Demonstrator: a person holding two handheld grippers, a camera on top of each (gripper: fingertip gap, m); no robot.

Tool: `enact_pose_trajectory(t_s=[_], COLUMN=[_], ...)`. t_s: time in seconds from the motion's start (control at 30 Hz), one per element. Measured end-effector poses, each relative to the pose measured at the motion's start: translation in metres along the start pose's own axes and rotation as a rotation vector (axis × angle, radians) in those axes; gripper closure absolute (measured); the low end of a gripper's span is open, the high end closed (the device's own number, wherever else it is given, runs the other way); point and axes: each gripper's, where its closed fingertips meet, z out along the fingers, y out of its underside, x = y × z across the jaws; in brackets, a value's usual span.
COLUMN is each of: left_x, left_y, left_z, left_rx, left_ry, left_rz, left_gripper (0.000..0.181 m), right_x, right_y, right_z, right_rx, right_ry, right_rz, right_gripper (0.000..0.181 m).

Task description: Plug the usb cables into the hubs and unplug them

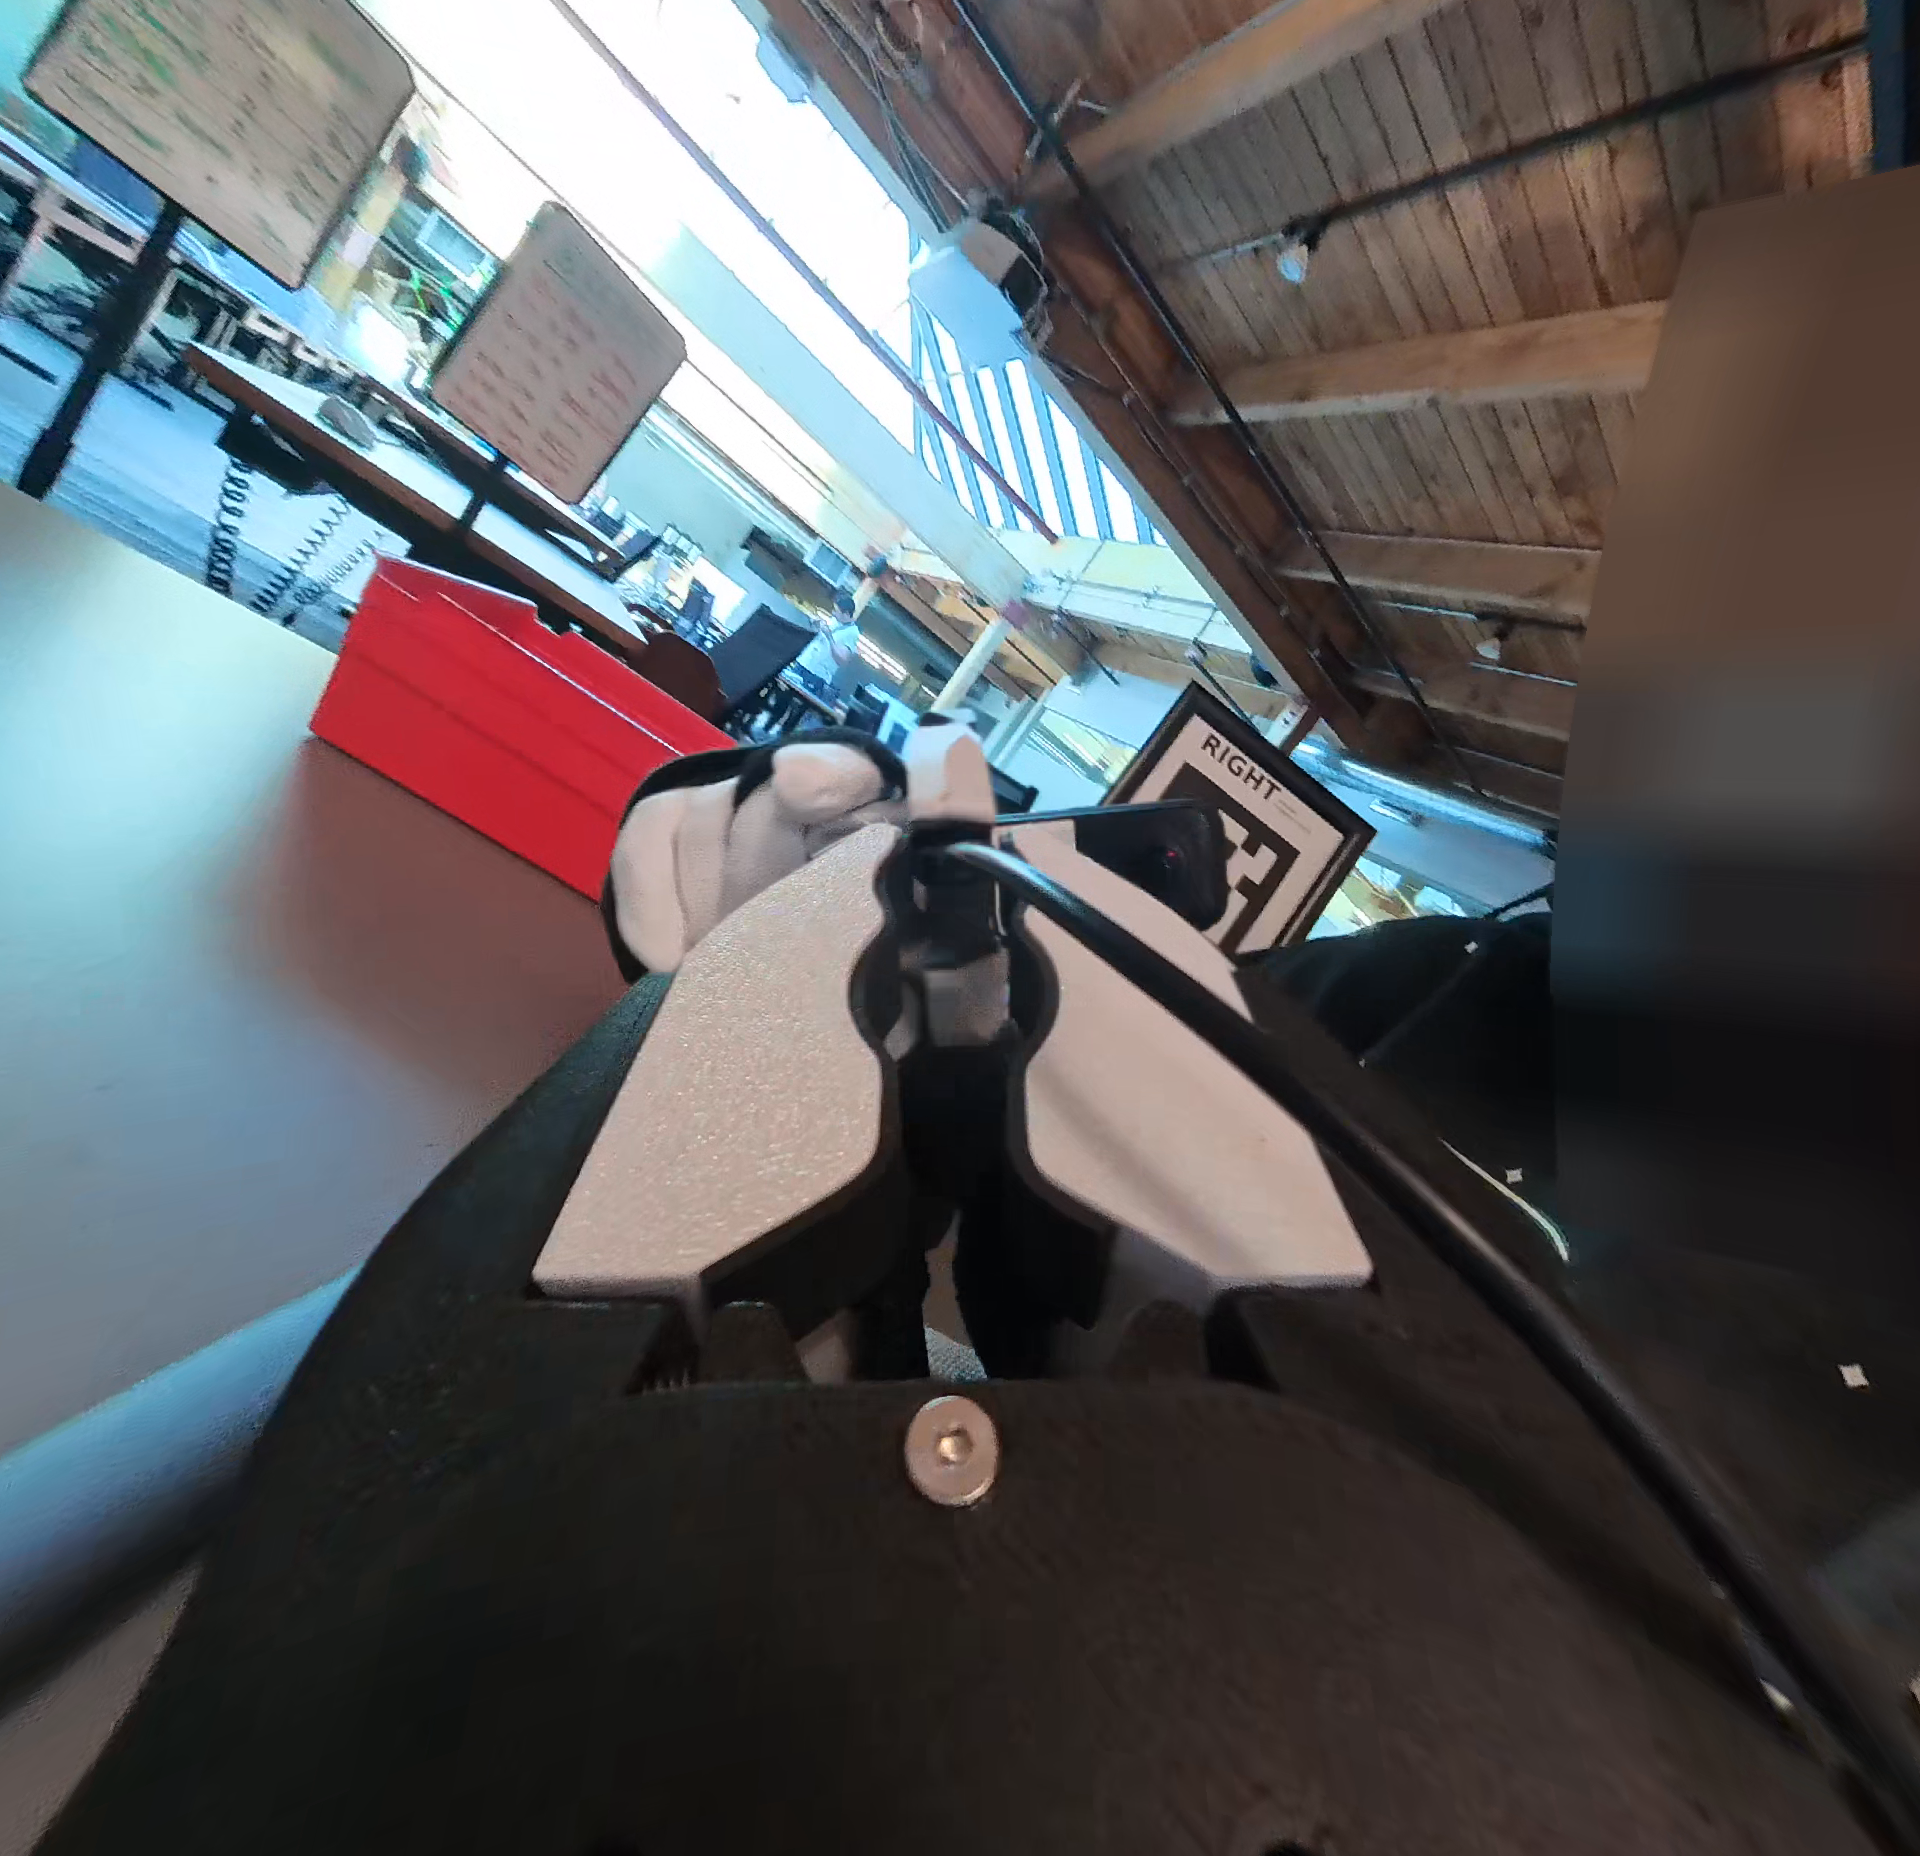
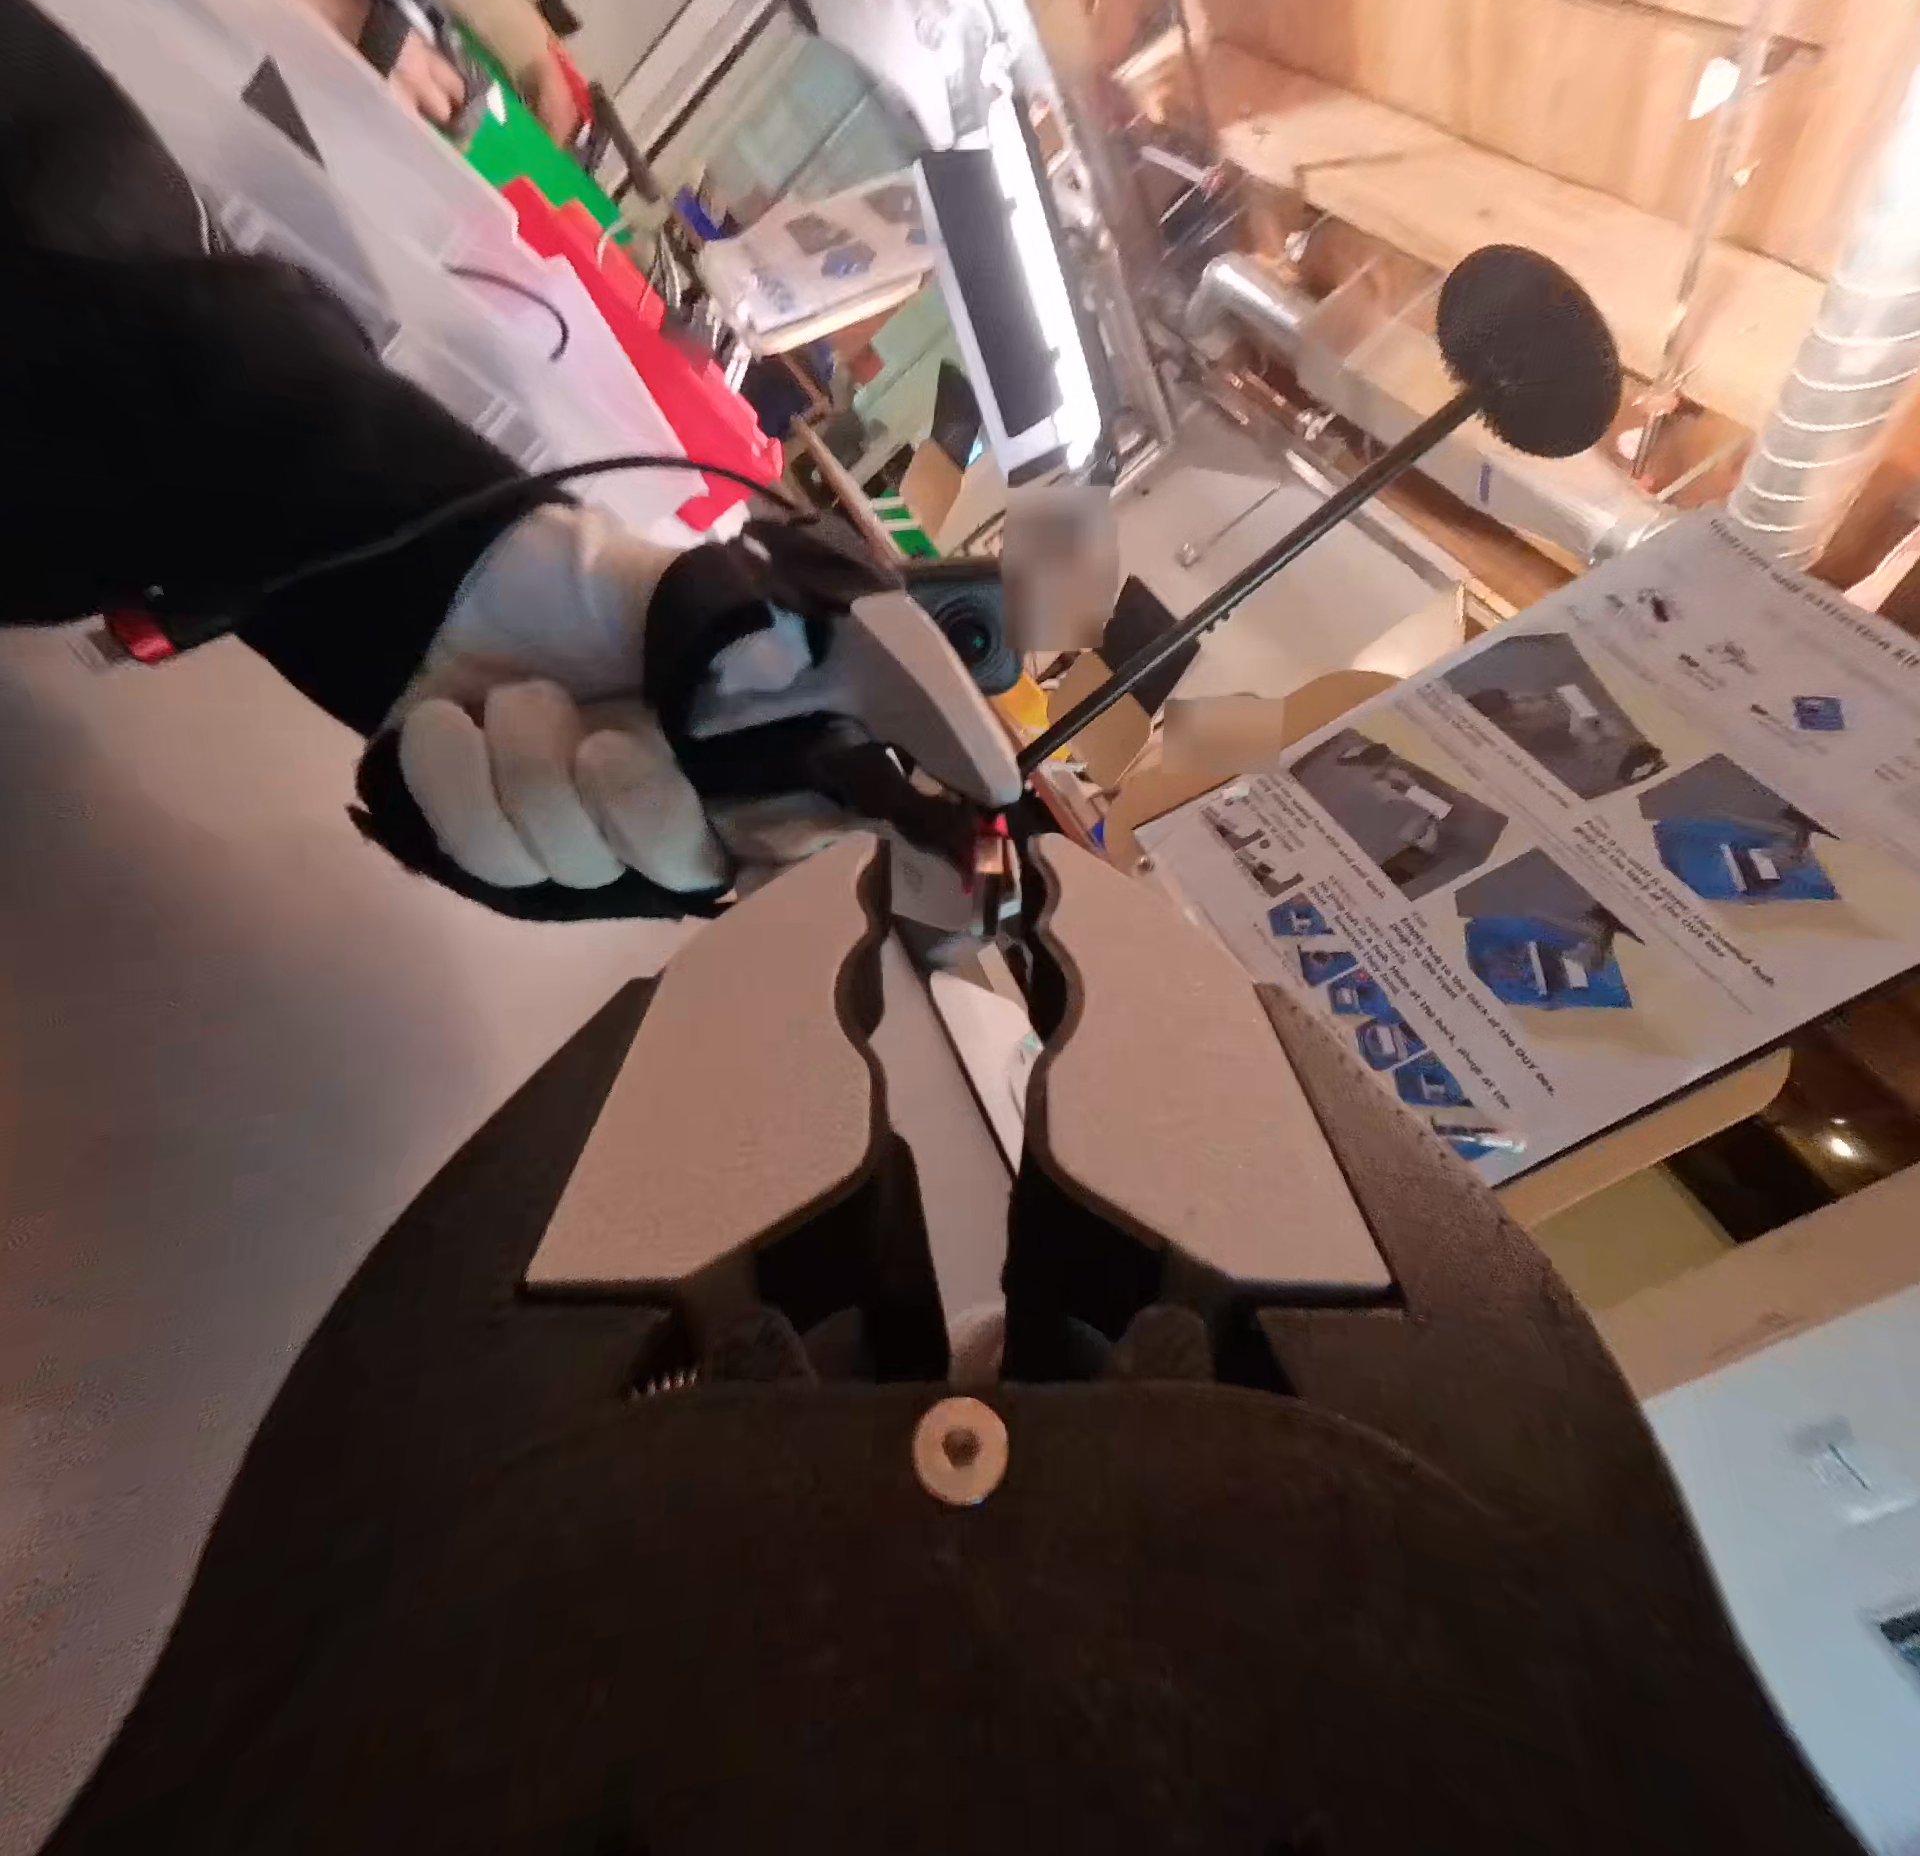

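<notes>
Between both pairs of grey fingers, held above a pale tabletop (image 1: 156, 871), a usb cable and a hub are gripped.

At the left of the left wrist view a red box (image 1: 499, 705) is seen on the table; the left gripper (image 1: 951, 959) is clamped on the plug of a black usb cable (image 1: 1195, 985), which trails off to the right. In the right wrist view a white-gloved hand (image 2: 551, 767) is seen at left, and the right gripper (image 2: 961, 907) is closed on a grey hub (image 2: 940, 1037); an instruction sheet (image 2: 1558, 850) lies to the right.
</notes>
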Motion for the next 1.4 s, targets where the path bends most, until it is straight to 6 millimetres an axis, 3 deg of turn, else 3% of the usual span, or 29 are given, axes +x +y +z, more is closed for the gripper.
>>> enact_pose_trajectory(t_s=[0.07, 0.13, 0.2, 0.3, 0.37, 0.43, 0.5, 0.83, 1.1, 1.2, 1.23, 1.3, 1.4], left_x=[0.002, 0.007, 0.016, 0.025, 0.029, 0.018, 0.007, -0.009, -0.01, -0.01, -0.01, -0.011, -0.008], left_y=[0.004, 0.003, -0.001, -0.009, -0.01, 0.002, 0.015, 0.022, 0.024, 0.021, 0.016, 0.003, -0.025], left_z=[0.002, 0.004, 0.005, 0.001, -0.001, -0.002, -0.004, -0.006, -0.006, -0.006, -0.007, -0.012, -0.025], left_rx=[-0.025, -0.024, -0.009, 0.019, -0.021, -0.194, -0.335, -0.465, -0.467, -0.451, -0.427, -0.359, -0.201], left_ry=[0.012, 0.035, 0.025, -0.127, -0.215, -0.279, -0.316, -0.402, -0.397, -0.417, -0.437, -0.496, -0.595], left_rz=[-0.005, 0.052, 0.283, 0.829, 1.078, 1.173, 1.24, 1.335, 1.293, 1.238, 1.23, 1.217, 1.147], left_gripper=[0.166, 0.166, 0.154, 0.142, 0.133, 0.132, 0.133, 0.164, 0.166, 0.166, 0.166, 0.167, 0.167], right_x=[0.003, 0.003, 0.005, 0.003, -0.008, -0.021, -0.024, -0.018, -0.021, -0.019, -0.016, -0.013, -0.019], right_y=[-0.001, -0.007, -0.017, -0.021, -0.014, -0.008, -0.004, -0.003, -0.003, -0.002, 0.001, 0.015, 0.051], right_z=[-0.001, -0.002, -0.003, -0.004, -0.006, -0.009, -0.007, -0.01, -0.011, -0.009, -0.007, -0.002, 0.0], right_rx=[0.002, 0.038, 0.122, 0.202, 0.177, 0.144, 0.141, 0.159, 0.136, 0.161, 0.159, 0.082, -0.166], right_ry=[0.027, -0.009, -0.098, -0.406, -0.635, -0.801, -0.828, -0.843, -0.847, -0.788, -0.732, -0.586, -0.426], right_rz=[-0.013, 0.09, 0.395, 1.11, 1.519, 1.752, 1.856, 1.919, 1.888, 1.8, 1.736, 1.597, 1.345], right_gripper=[0.174, 0.174, 0.174, 0.174, 0.174, 0.173, 0.173, 0.173, 0.173, 0.173, 0.17, 0.147, 0.119])
